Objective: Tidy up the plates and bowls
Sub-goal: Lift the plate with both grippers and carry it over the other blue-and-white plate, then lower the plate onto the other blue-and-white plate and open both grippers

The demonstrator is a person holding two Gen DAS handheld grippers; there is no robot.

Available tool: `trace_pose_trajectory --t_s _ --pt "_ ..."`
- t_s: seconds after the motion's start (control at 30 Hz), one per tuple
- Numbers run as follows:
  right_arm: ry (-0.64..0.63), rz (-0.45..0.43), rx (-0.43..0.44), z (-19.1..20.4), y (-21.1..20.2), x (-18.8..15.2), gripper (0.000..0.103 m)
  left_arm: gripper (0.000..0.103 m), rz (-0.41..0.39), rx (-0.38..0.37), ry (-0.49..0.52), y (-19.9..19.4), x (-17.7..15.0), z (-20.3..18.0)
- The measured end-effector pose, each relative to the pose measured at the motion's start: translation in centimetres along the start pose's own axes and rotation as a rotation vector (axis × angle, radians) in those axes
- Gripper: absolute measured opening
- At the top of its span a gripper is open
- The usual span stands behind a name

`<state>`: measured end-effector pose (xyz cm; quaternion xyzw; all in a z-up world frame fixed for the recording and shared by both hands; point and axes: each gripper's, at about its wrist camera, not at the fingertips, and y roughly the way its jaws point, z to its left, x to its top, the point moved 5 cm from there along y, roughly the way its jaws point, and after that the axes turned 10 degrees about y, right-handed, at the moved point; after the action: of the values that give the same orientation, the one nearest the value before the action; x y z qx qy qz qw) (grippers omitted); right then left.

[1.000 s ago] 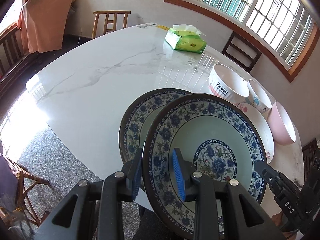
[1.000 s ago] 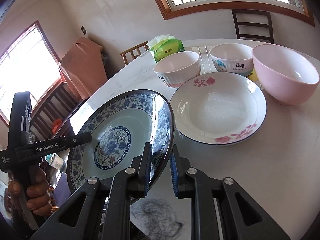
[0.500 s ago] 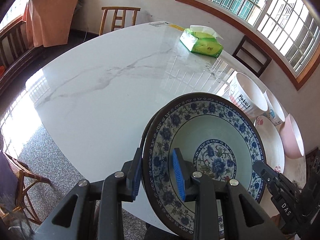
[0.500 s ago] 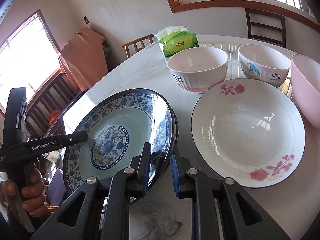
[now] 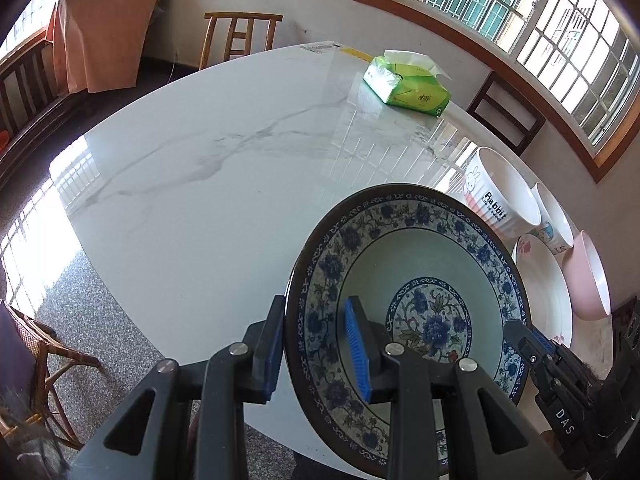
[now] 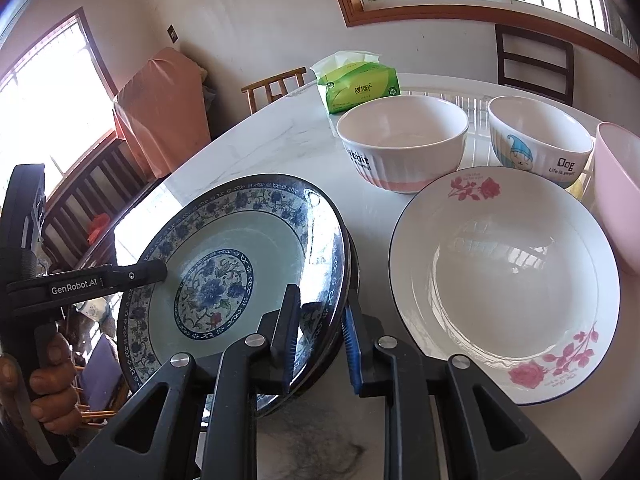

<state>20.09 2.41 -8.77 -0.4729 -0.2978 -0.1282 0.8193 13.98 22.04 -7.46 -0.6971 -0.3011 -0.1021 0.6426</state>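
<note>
A blue-and-white flowered plate (image 5: 420, 280) is gripped from both sides. My left gripper (image 5: 314, 320) is shut on its left rim, one pad under the rim and one inside the well. My right gripper (image 6: 320, 304) is shut on the opposite rim and shows in the left wrist view as a black finger (image 5: 536, 344). A matching second plate (image 6: 354, 268) lies directly beneath on the marble table (image 5: 240, 180), with only its dark edge showing. I cannot tell whether the two plates touch. A person's hand (image 6: 48, 376) grasps the left gripper's handle.
Right of the stack lies a white plate with red roses (image 6: 504, 280). Behind it stand a white "Rabbit" bowl (image 6: 400, 144), a "Dog" bowl (image 6: 536, 140) and a pink bowl (image 6: 620, 192). A green tissue pack (image 5: 408, 84) sits far back. Chairs ring the table.
The held plate was offset beside the second blue plate. Both grippers have carried it sideways until it lies squarely over that plate, which is now almost hidden.
</note>
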Motion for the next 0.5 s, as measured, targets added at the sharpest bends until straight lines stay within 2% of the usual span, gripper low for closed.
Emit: trace_pose_trajectory --t_s 0.4,0.47,0.5 --pt "-0.073 -0.034 -0.057 0.8 -0.1 -0.3 0.024 0.029 -0.052 0.023 0.027 -1.3 0.1 -0.6" --pt "-0.115 -0.027 -0.097 1.1 0.4 -0.7 0.032 0.029 -0.060 0.023 0.037 -1.6 -0.1 -1.0" --pt "-0.133 -0.030 -0.110 1.3 0.6 -1.0 0.039 0.029 -0.062 0.024 0.040 -1.7 -0.1 -1.1"
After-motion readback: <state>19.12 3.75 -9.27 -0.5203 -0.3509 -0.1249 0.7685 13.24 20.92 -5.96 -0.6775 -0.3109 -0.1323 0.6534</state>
